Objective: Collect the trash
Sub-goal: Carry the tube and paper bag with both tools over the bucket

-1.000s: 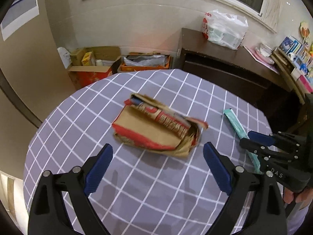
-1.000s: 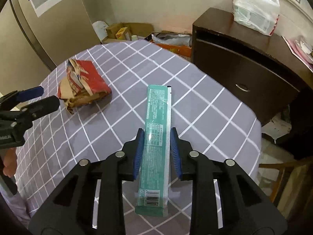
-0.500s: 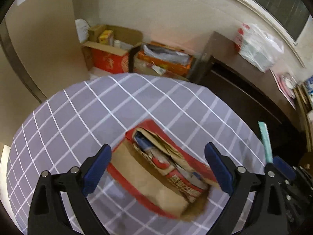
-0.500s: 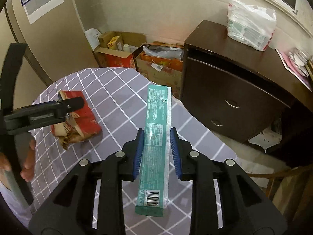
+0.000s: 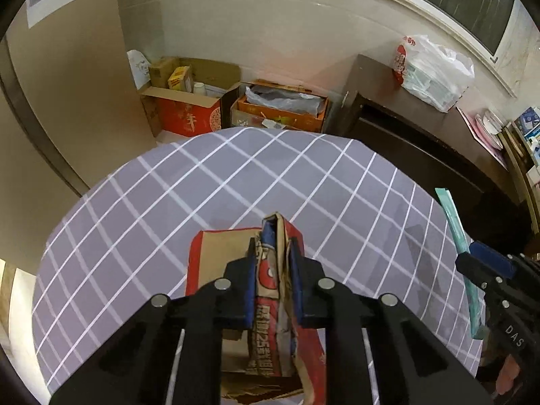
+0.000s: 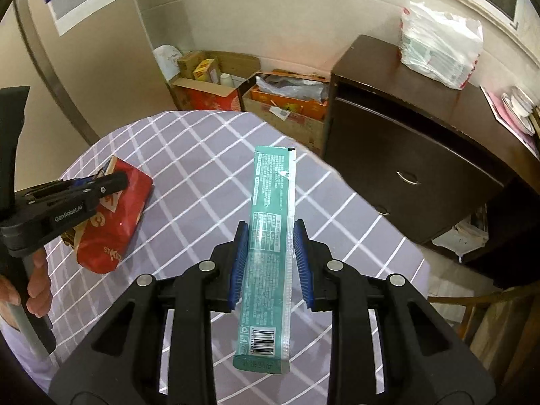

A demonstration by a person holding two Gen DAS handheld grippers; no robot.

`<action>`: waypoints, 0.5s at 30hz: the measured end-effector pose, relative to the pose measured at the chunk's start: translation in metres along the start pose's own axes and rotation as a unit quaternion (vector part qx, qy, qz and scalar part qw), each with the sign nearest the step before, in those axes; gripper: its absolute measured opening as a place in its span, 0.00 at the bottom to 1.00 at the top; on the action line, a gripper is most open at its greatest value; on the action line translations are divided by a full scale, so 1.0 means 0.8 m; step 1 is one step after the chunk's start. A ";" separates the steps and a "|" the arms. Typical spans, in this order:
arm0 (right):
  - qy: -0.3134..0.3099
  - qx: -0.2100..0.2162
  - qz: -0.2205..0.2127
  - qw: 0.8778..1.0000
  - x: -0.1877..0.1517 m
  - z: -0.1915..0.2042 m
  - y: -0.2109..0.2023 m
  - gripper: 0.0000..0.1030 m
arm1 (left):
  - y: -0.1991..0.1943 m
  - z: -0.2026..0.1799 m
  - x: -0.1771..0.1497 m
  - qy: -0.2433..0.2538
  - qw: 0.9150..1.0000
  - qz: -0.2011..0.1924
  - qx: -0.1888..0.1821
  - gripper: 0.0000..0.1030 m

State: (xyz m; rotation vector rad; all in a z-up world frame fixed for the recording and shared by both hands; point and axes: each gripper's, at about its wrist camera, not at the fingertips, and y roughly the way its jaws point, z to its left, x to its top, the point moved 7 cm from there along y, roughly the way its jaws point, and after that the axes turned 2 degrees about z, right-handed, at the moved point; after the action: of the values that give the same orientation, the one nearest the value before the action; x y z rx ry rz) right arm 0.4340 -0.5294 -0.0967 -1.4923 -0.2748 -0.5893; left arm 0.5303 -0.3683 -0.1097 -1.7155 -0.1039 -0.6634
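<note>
Where the left wrist view begins, at the bottom centre, the left gripper has its blue-padded jaws clamped on a crumpled red and brown paper snack bag, pinching a raised fold of it. The bag's lower part rests on the round table covered in a grey-lilac cloth with white grid lines. In the right wrist view the same bag sits at the left of the frame with the left gripper reaching in over it.

At the bottom centre of the right wrist view, the right gripper is closed on a long, flat teal plastic wrapper, gripped by its two long edges and held lengthwise above the table's right edge. The left wrist view shows this wrapper edge-on at the far right, with the right gripper around it.

Beyond the table, open cardboard boxes, one red and one orange, stand on the floor against the wall. To their right is a dark brown wooden cabinet with a white plastic bag of packets on top.
</note>
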 end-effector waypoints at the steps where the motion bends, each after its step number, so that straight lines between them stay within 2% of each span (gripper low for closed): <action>1: -0.004 0.001 -0.001 1.000 -0.002 0.008 -0.004 0.26 | -0.005 0.004 -0.004 0.002 1.000 -0.003 0.003 0.16; 7: -0.026 0.011 -0.010 1.000 -0.008 0.061 -0.028 0.26 | -0.046 0.040 -0.024 -0.004 0.999 -0.021 0.028 0.16; 9: -0.033 0.016 -0.012 0.999 -0.010 0.081 -0.033 0.26 | -0.063 0.059 -0.032 -0.008 0.998 -0.031 0.047 0.16; 12: -0.049 0.027 -0.013 0.998 -0.015 0.115 -0.041 0.26 | -0.084 0.084 -0.042 -0.019 0.998 -0.037 0.050 0.16; 15: -0.070 0.034 -0.015 0.997 -0.022 0.152 -0.046 0.26 | -0.110 0.121 -0.058 -0.031 0.996 -0.048 0.073 0.16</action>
State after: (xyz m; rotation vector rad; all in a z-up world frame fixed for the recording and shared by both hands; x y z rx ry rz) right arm 0.4223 -0.4059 -0.0642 -1.4678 -0.4225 -0.4949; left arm 0.4911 -0.2427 -0.0657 -1.5982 -0.2734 -0.6573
